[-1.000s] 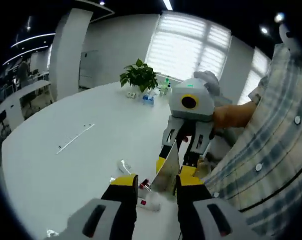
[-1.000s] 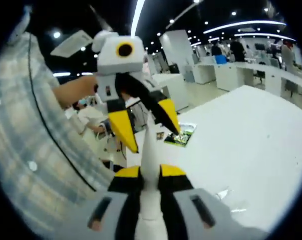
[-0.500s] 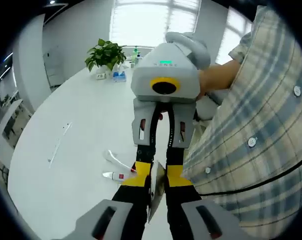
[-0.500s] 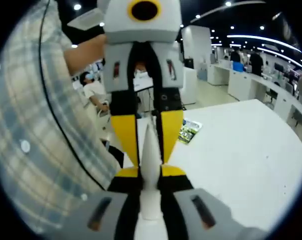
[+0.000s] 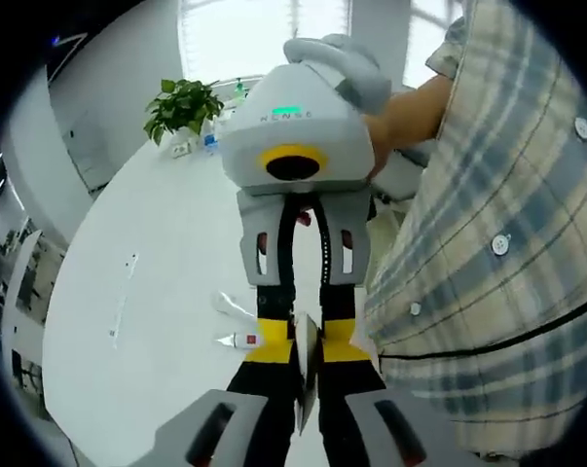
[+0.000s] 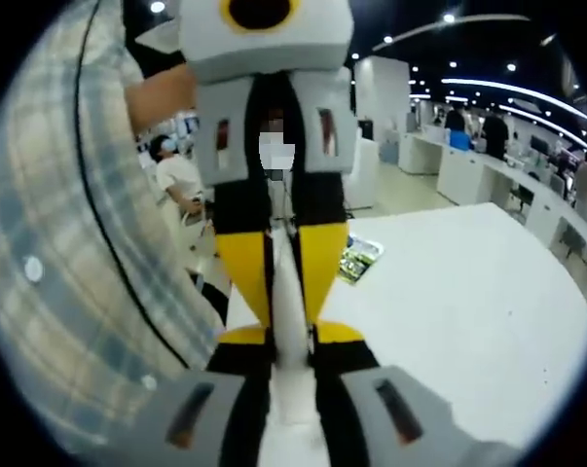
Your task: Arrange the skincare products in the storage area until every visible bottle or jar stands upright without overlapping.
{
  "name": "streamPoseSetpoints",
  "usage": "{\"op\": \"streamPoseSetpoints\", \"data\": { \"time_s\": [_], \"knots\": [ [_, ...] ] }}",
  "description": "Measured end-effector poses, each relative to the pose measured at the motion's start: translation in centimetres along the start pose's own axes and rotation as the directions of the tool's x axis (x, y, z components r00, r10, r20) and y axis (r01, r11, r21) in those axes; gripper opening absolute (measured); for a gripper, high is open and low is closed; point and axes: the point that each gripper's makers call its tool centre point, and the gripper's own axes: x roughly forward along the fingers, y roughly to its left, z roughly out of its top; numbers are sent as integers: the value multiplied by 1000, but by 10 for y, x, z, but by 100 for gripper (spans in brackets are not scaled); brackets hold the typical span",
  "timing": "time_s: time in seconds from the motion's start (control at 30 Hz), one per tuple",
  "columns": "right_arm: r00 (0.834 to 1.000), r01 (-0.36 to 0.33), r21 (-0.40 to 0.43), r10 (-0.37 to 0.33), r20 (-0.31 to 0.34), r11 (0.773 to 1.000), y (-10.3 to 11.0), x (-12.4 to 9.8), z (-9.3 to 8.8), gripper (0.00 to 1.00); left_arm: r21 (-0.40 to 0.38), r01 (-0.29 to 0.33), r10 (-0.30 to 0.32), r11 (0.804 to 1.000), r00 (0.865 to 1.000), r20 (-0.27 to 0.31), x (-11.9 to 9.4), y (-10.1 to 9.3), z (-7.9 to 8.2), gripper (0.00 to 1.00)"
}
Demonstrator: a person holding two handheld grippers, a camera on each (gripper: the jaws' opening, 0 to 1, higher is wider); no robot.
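Note:
A white skincare tube (image 6: 285, 292) hangs in the air between my two grippers, which face each other tip to tip. In the right gripper view my right gripper (image 6: 291, 337) is shut on its body, and my left gripper (image 6: 283, 316) comes down from above with its yellow fingers (image 6: 242, 277) pressed against the tube's sides. In the left gripper view my left gripper (image 5: 306, 355) is shut on the tube's flat crimped end (image 5: 306, 389), and my right gripper (image 5: 305, 331) meets it from above. Two more small tubes (image 5: 233, 305) (image 5: 238, 341) lie flat on the white table (image 5: 157, 253).
A person's plaid shirt (image 5: 488, 243) stands close on the right. A potted plant (image 5: 181, 105) and small bottles (image 5: 210, 141) stand at the table's far end. A thin strip (image 5: 123, 304) lies on the table. A green booklet (image 6: 358, 258) lies on the table (image 6: 449, 302).
My left gripper has gone from open around the tube's end to shut on it. The two grippers have come together head-on, and both views have swung.

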Motion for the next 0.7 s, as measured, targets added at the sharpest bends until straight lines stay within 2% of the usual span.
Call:
{"op": "streamPoseSetpoints", "data": {
  "time_s": [0.1,0.17,0.3,0.33,0.43,0.6,0.7],
  "knots": [
    [998,32,25,-34,58,999,-7,-4,7,15,-2,-2,2,1000,1000,-10,-3,5,2,4],
    [995,45,113,-55,87,993,-11,-7,8,18,2,-1,1,1000,1000,-15,-3,10,4,4],
    [992,117,104,-121,35,988,-19,-15,-10,29,30,-30,32,999,996,-85,-6,26,-1,4],
    [989,145,99,-148,28,985,-21,-18,-16,31,29,-26,29,999,995,-93,-7,30,-2,4],
    [985,164,129,-170,31,978,-19,-30,-26,34,28,-39,42,999,992,-116,-8,46,-5,4],
    [957,267,208,-284,56,941,-29,-55,-37,39,-4,-37,36,999,986,-165,-8,66,-12,4],
    [932,322,274,-354,77,906,-35,-72,-42,42,-12,-50,47,999,983,-180,-4,78,-15,4]
  ]
}}
